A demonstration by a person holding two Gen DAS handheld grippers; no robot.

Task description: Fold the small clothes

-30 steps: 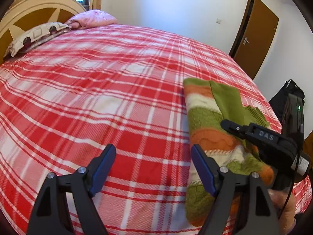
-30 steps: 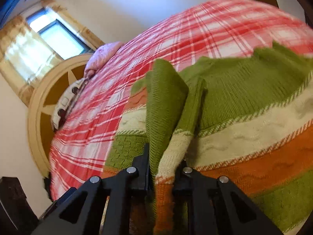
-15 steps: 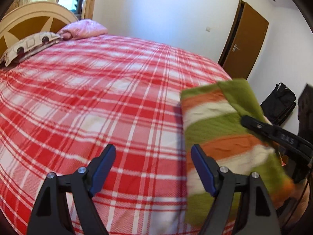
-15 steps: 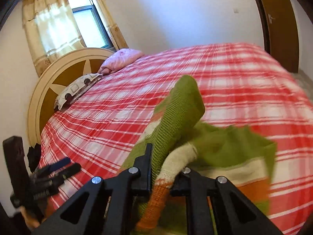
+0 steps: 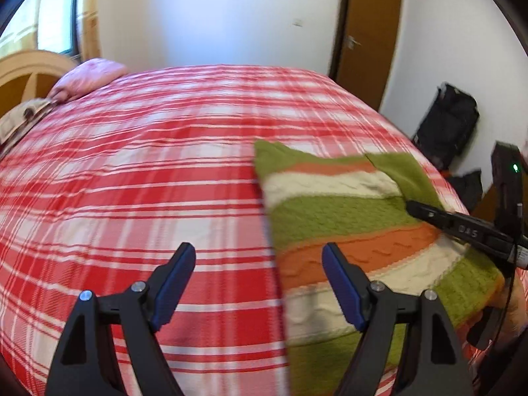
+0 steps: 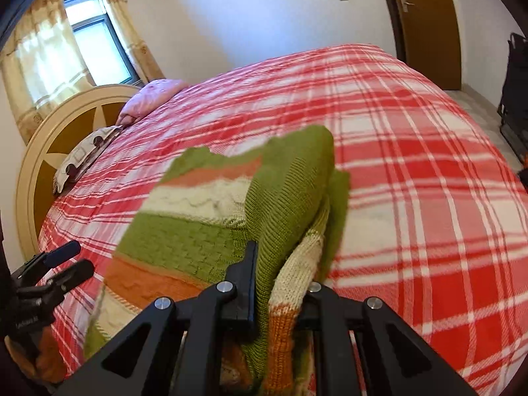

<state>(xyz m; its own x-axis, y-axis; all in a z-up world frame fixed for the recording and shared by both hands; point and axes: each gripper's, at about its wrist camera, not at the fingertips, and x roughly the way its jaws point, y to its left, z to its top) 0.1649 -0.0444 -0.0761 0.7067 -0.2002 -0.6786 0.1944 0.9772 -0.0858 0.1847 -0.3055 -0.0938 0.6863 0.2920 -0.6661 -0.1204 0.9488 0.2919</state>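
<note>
A knitted sweater with green, cream and orange stripes lies folded on the red plaid bed, toward its right side. My left gripper is open and empty, hovering above the bed at the sweater's left edge. My right gripper is shut on a bunched fold of the sweater, its green sleeve part, and holds it lifted. The right gripper also shows in the left wrist view over the sweater's right side. The left gripper shows at the far left of the right wrist view.
A pink pillow and a patterned pillow lie by the round wooden headboard. A brown door and a black bag stand past the bed's right edge.
My right gripper has lifted the gripped sweater fold and carried it back over the garment. The left gripper stayed open and tilted up and to the right.
</note>
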